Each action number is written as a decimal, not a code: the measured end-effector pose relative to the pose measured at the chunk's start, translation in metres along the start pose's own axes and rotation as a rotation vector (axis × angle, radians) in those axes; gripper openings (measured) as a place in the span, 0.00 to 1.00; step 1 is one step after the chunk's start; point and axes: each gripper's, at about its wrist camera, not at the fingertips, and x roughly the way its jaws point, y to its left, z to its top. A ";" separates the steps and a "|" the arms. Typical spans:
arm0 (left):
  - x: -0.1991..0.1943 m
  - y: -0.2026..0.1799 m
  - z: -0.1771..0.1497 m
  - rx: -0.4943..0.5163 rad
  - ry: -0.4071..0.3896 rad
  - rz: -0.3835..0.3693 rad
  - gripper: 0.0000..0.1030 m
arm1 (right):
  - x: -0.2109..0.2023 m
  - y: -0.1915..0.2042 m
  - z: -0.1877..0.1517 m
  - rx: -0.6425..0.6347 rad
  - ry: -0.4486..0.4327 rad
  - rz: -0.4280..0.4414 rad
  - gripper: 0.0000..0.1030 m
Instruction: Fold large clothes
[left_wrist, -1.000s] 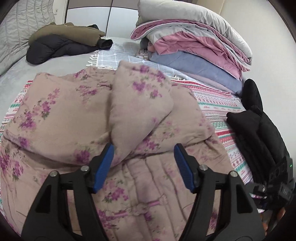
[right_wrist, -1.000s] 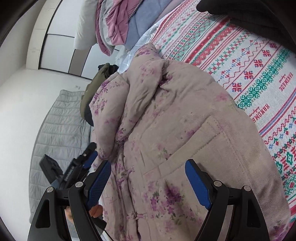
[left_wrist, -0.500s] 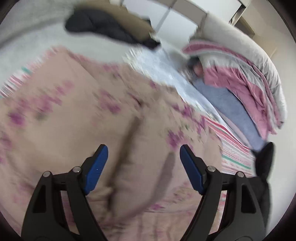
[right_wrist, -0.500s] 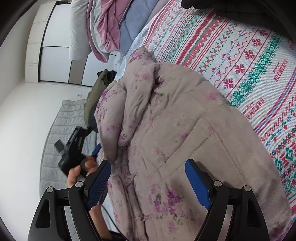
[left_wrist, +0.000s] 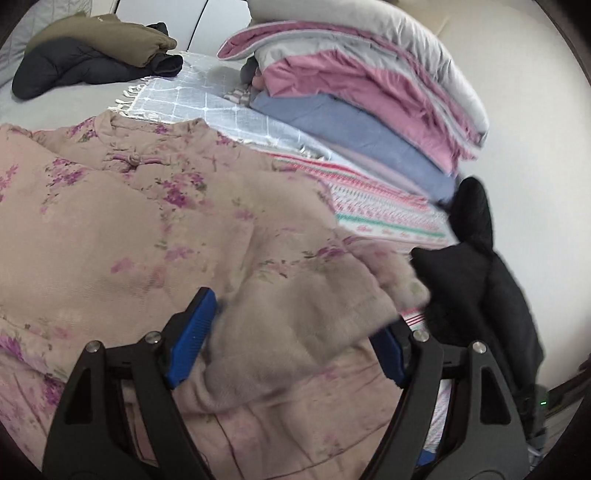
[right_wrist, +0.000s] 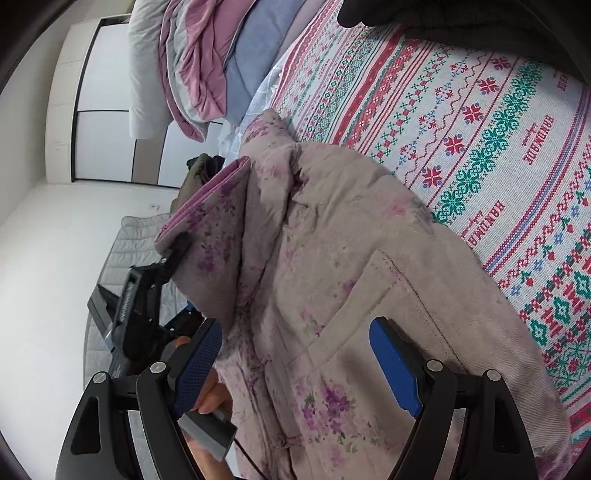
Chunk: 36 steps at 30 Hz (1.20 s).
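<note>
While the left gripper (left_wrist: 291, 332) stands with its blue-padded fingers spread, a folded sleeve of the beige padded jacket printed with purple flowers (left_wrist: 147, 221) lies between them; whether either pad presses the cloth cannot be told from the left wrist view. In the right wrist view the left gripper (right_wrist: 173, 254) meets the raised sleeve cuff at its tip, though the contact itself is hidden by cloth. The right gripper (right_wrist: 299, 362) is likewise spread wide, hovering over the jacket (right_wrist: 351, 277) near its stitched patch pocket, holding nothing.

The jacket lies across a bed covered by a white woven blanket with red and green cross-stitch bands (right_wrist: 498, 129). Just beside the jacket's right edge sits a black padded garment (left_wrist: 476, 280). Beyond the collar spreads a pale grey checked throw with a fringe (left_wrist: 207, 103). Farther back, a folded stack of pink, blue and grey quilts (left_wrist: 362, 81) rises, and well apart to the left lie an olive garment (left_wrist: 107, 40) atop a dark navy puffer jacket (left_wrist: 66, 70).
</note>
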 end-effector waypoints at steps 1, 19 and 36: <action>0.006 -0.007 -0.004 0.018 0.007 0.033 0.77 | 0.000 -0.001 0.001 0.003 0.000 -0.002 0.81; -0.151 0.039 0.102 -0.230 -0.567 0.412 0.13 | -0.006 -0.006 0.010 0.043 -0.011 0.031 0.81; 0.049 -0.015 0.016 -0.115 0.054 0.063 0.65 | -0.024 -0.019 0.017 0.049 -0.066 0.007 0.81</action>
